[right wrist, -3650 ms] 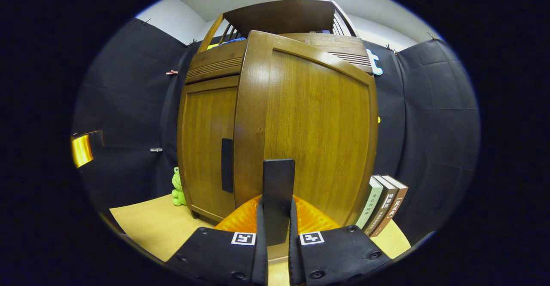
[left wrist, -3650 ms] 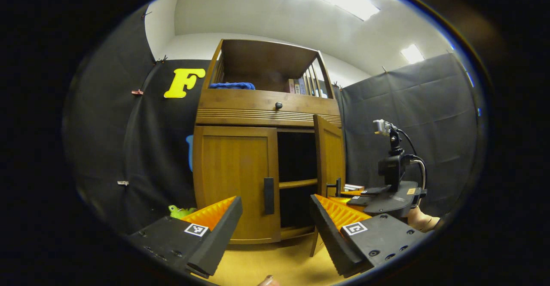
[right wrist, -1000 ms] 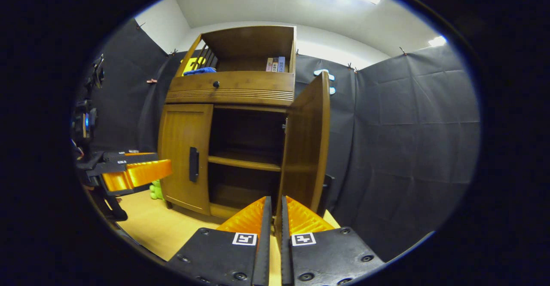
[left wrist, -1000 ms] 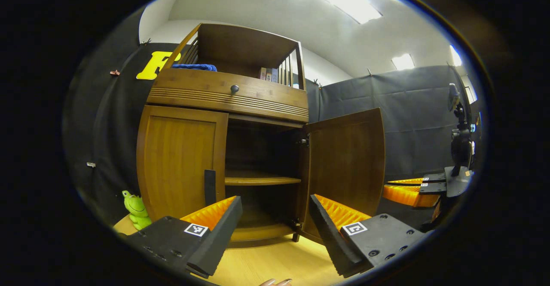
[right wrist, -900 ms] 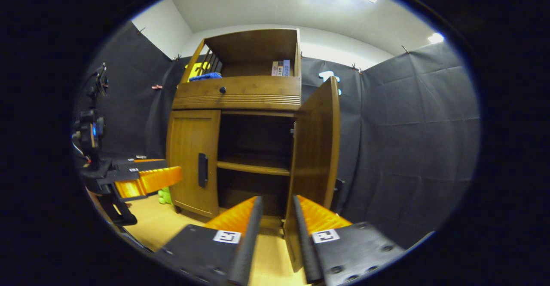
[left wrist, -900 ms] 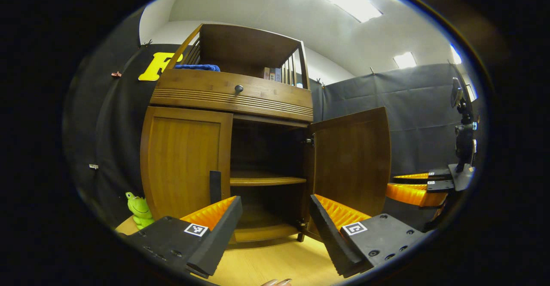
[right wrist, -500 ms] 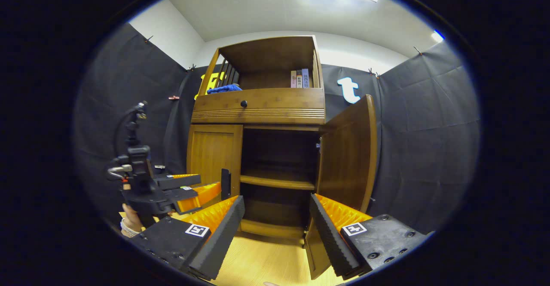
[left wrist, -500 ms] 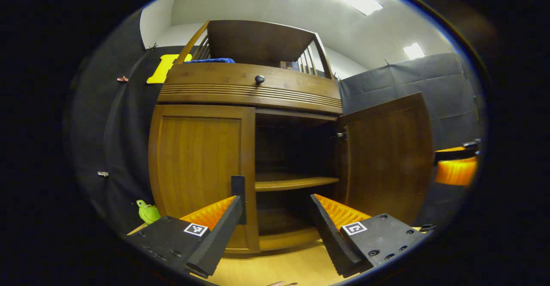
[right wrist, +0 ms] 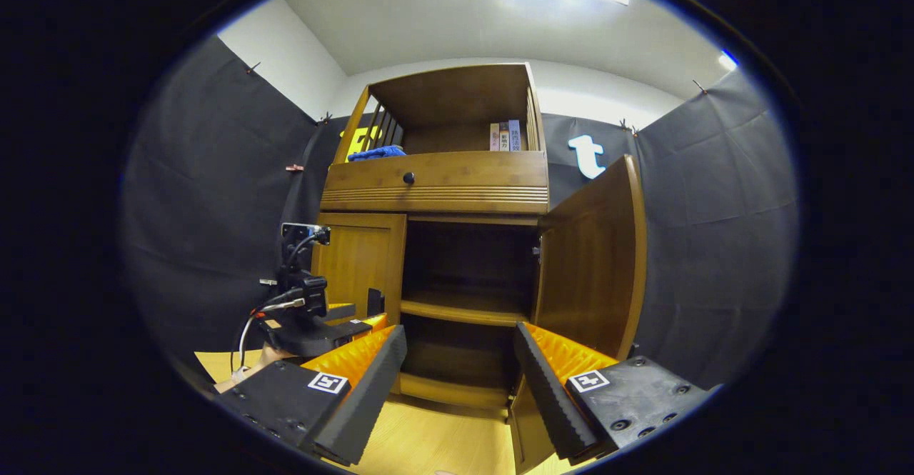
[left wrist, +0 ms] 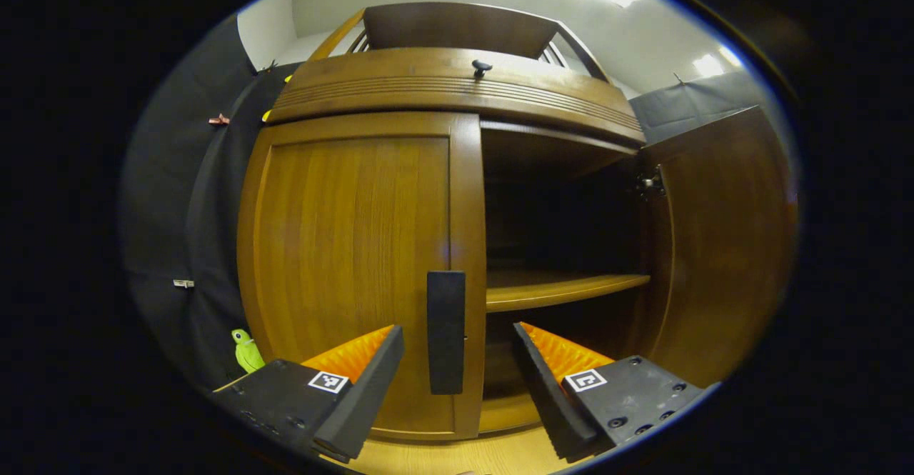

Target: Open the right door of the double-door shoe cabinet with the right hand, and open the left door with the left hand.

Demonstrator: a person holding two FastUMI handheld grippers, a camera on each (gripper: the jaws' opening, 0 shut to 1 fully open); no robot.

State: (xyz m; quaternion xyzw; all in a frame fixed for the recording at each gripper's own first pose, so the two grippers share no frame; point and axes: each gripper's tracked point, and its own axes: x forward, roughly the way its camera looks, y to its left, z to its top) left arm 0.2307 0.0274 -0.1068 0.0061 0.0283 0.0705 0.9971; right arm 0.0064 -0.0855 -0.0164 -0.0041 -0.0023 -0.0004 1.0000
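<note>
Shoe cabinet (right wrist: 435, 175) is being shown on the desk (right wrist: 421, 446), its top shelf holding books (right wrist: 505, 136) and a blue cloth (right wrist: 376, 152). Its right door (right wrist: 593, 268) is standing swung out; its left door (left wrist: 350, 261) is lying flush, the upright handle (left wrist: 445, 332) being framed between the spread fingers of the left hand-held gripper (left wrist: 457, 382), untouched. The right hand-held gripper (right wrist: 460, 382) is being held open before the cabinet.
</note>
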